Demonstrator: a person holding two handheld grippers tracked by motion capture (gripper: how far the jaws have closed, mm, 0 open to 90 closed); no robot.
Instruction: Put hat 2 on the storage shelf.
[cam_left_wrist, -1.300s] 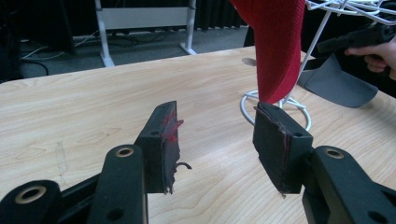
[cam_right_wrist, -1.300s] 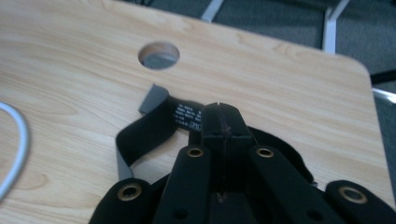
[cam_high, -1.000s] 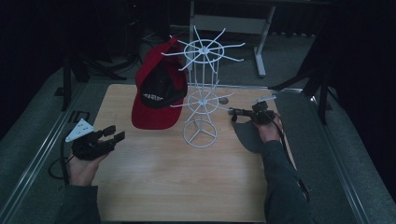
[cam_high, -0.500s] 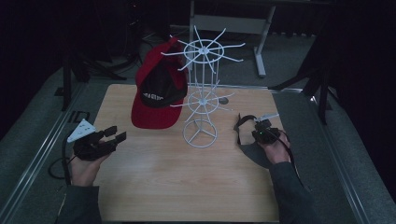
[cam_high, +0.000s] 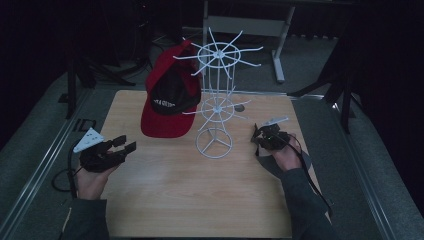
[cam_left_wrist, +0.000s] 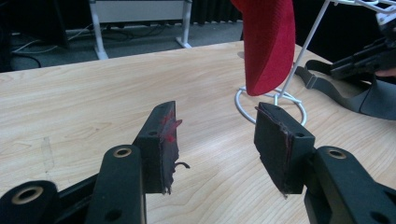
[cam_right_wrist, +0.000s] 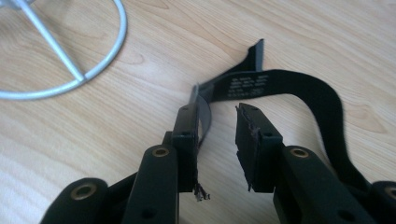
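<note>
The high view is looking forward and down from above the person's side, taking in the whole wooden table (cam_high: 165, 200) from some way off. The left gripper view is riding low, close to the tabletop, looking level across it toward the white wire stand (cam_left_wrist: 271, 100) and the red cap (cam_left_wrist: 271, 42). The right gripper view is pointing steeply down from very near the wood, catching the stand's ring base (cam_right_wrist: 70, 60) and a black strap (cam_right_wrist: 289, 88). All three are sharing the stand's base (cam_high: 214, 145).

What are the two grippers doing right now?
Left gripper: open, holding nothing.
Right gripper: jaws just opening, beside a black strap, not gripping it.
</note>
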